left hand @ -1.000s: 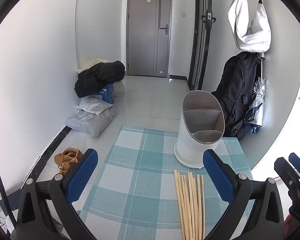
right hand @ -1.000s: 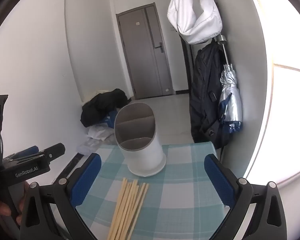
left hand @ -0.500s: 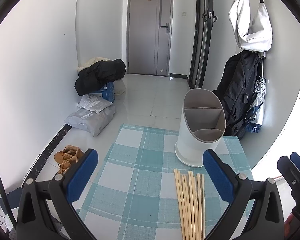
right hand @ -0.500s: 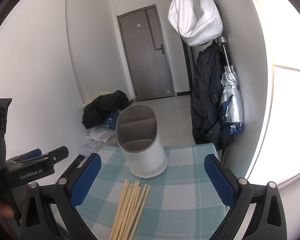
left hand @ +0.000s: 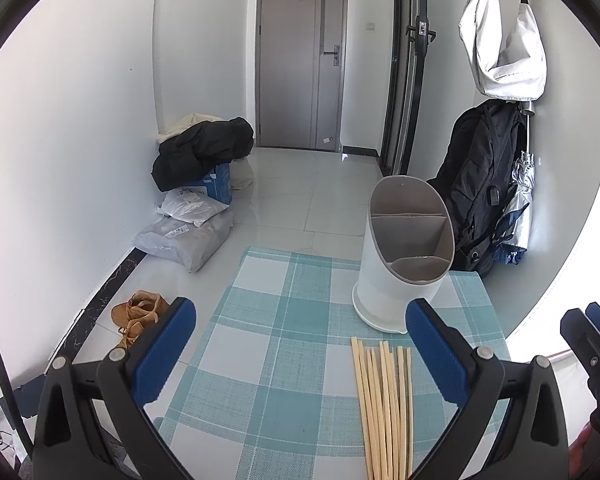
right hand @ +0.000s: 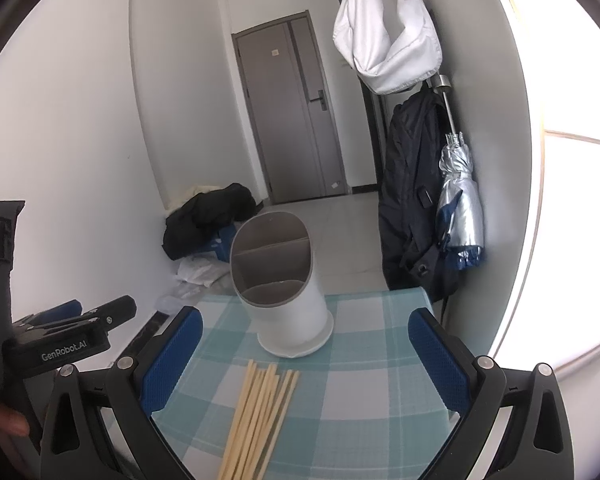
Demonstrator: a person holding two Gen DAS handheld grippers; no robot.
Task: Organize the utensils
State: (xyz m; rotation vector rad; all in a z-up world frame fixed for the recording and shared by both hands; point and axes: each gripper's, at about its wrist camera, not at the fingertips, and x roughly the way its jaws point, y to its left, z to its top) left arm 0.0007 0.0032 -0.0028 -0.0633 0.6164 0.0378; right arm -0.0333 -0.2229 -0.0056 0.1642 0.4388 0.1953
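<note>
Both grippers, left point(left hand: 300, 344) & right point(right hand: 302, 344), have lifted slightly vs a sec ago; fingers spread wide, holding nothing, so no pickup started yet. Bundle of pale wooden chopsticks point(left hand: 384, 404) lies flat on teal checked tablecloth point(left hand: 284, 320), just in front of white slanted plastic utensil holder point(left hand: 400, 268); its grey compartments look empty.

Both the left gripper point(left hand: 300, 344) and right gripper point(right hand: 306, 346) are showing black frames, blue textured pads point(left hand: 162, 354), silver screws; white "GenRobot.AI" lettering is showing lower left
</note>
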